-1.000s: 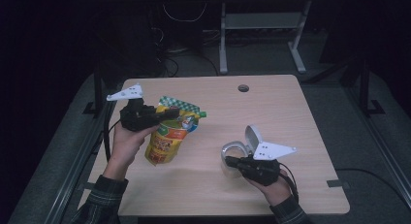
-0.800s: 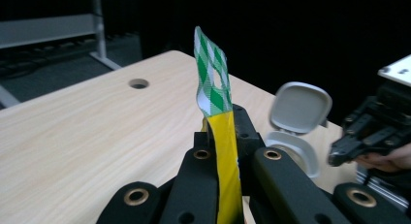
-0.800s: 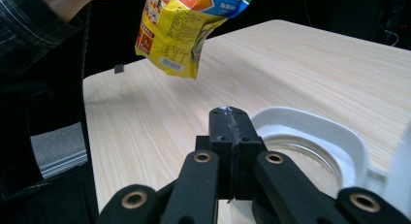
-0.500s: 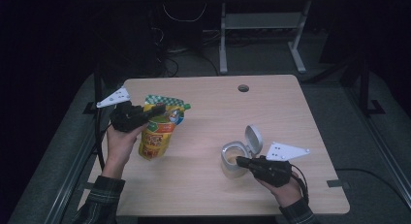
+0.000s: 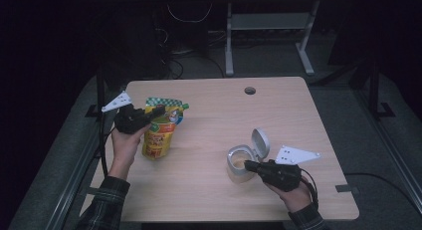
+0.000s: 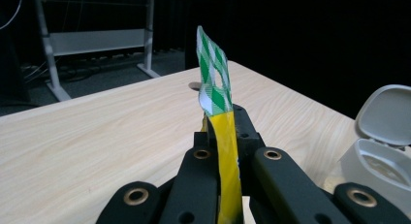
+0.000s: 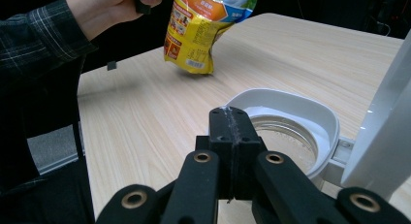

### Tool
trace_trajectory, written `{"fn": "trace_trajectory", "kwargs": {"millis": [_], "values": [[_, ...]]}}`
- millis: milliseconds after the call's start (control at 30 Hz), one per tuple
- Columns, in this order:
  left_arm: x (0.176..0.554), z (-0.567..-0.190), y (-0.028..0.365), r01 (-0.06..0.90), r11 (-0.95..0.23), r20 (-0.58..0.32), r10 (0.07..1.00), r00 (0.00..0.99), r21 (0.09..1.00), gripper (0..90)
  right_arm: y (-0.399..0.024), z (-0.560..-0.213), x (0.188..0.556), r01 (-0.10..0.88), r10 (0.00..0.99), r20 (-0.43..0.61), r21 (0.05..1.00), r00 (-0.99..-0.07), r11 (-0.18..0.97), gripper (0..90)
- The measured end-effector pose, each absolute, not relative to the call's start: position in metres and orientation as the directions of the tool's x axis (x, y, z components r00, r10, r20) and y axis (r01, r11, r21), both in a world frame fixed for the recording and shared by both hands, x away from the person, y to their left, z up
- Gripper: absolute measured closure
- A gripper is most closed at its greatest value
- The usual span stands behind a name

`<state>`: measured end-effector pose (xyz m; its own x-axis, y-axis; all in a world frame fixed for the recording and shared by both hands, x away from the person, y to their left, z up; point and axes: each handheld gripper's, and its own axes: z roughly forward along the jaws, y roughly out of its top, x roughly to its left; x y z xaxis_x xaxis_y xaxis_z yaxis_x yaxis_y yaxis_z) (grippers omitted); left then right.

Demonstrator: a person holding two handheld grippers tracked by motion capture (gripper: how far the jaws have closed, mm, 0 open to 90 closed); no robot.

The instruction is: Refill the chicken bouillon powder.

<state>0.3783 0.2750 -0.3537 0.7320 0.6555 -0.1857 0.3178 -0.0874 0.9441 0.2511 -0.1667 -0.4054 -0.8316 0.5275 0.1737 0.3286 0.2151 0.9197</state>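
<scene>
We saw the left gripper (image 5: pixel 158 112) clamped tight on the yellow bag (image 5: pixel 160 135). It pinched the bag near its top, just under the green and white checked strip (image 6: pixel 213 78). In the left gripper view, the thin yellow edge of the bag stood squeezed between the two black jaws. The bag hung upright at the left side of the wooden table (image 5: pixel 209 120), with its bottom low over the wood; we could not tell if it touched. The left hand (image 5: pixel 124 143) held that gripper from below.

The right gripper (image 5: pixel 250 165) was closed too, with nothing between its jaws. In the right gripper view, the two jaws pressed flat against each other. Their tips sat just beside the rim of the white jar (image 5: pixel 238 165). We could not tell if they touched it. The jar stood on the table near the right hand (image 5: pixel 293 196). Its lid (image 5: pixel 260 142) was flipped up and stood open. The bag and the jar were well apart.
</scene>
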Motion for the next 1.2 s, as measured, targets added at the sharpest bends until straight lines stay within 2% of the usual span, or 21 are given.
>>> {"fn": "trace_trajectory", "kwargs": {"millis": [300, 633, 867, 1200], "values": [[0.370, -0.361, 0.283, 0.314, -0.081, -0.186, 0.658, 0.730, 0.946, 89.9, -0.166, -0.405, 0.251, 0.325, 0.529, 0.166, 0.919, -0.832, 0.223, 89.9], [0.341, -0.365, 0.308, 0.295, -0.078, -0.168, 0.675, 0.719, 0.952, 89.7, -0.166, -0.405, 0.251, 0.321, 0.529, 0.163, 0.920, -0.833, 0.223, 89.9], [0.318, -0.368, 0.320, 0.267, -0.115, -0.115, 0.695, 0.710, 0.957, 89.5, -0.166, -0.405, 0.252, 0.321, 0.531, 0.162, 0.921, -0.832, 0.222, 89.9], [0.300, -0.376, 0.334, 0.258, -0.099, -0.116, 0.704, 0.701, 0.961, 88.3, -0.165, -0.406, 0.252, 0.321, 0.527, 0.163, 0.920, -0.834, 0.225, 89.9]]}}
